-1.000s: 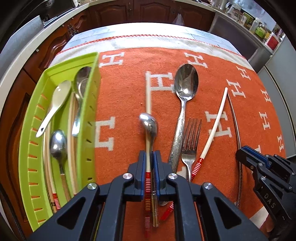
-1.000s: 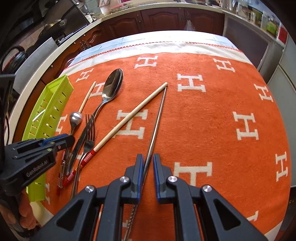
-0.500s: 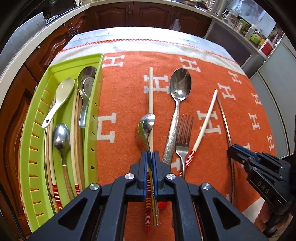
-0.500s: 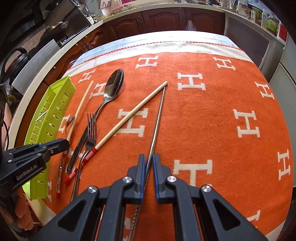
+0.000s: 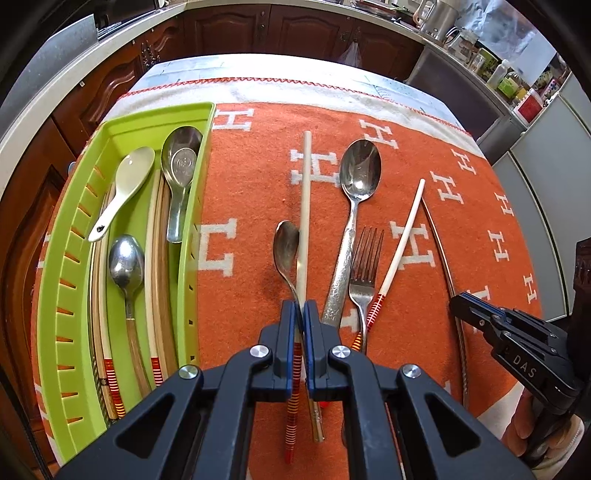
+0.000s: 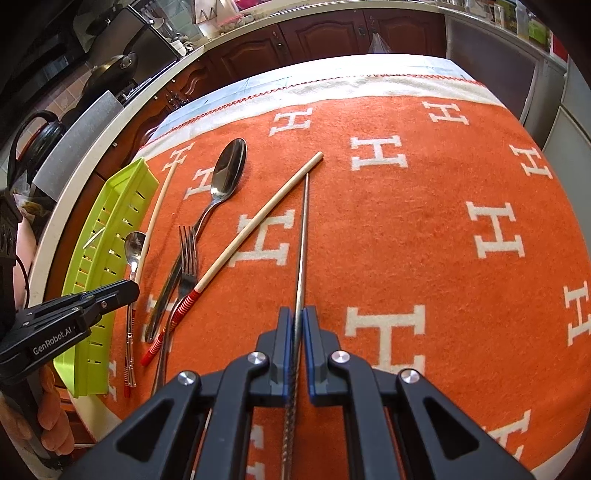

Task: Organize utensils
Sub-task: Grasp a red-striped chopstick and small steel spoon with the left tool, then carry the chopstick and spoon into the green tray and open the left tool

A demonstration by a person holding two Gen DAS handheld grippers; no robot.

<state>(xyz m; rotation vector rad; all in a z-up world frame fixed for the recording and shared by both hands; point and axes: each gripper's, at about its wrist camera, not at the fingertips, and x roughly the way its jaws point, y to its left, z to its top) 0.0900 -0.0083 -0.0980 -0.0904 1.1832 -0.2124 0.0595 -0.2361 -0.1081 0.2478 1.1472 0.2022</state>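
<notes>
My left gripper (image 5: pixel 300 310) is shut on the handle of a small steel spoon (image 5: pixel 286 245), whose bowl sticks out ahead just left of a pale wooden chopstick (image 5: pixel 304 206) lying on the orange cloth. My right gripper (image 6: pixel 297 314) is shut on a thin metal chopstick (image 6: pixel 303 236) that runs straight ahead along the cloth. To its left lie a second red-tipped wooden chopstick (image 6: pixel 258 225), a fork (image 6: pixel 188 254) and a large spoon (image 6: pixel 229 170). The green tray (image 5: pixel 195 206) at the left holds a white ceramic spoon (image 5: pixel 127 184), steel spoons and several chopsticks.
The orange cloth with white H marks (image 6: pixel 424 240) covers the table and is bare on its right half. Dark wooden cabinets (image 5: pixel 295 29) and a worktop ring the far side. A hand (image 6: pixel 51 421) grips the left tool near the tray's near end.
The right jaws have closed onto the metal chopstick. The left gripper has risen slightly with the small spoon, whose bowl has swung from over the wooden chopstick to its left.
</notes>
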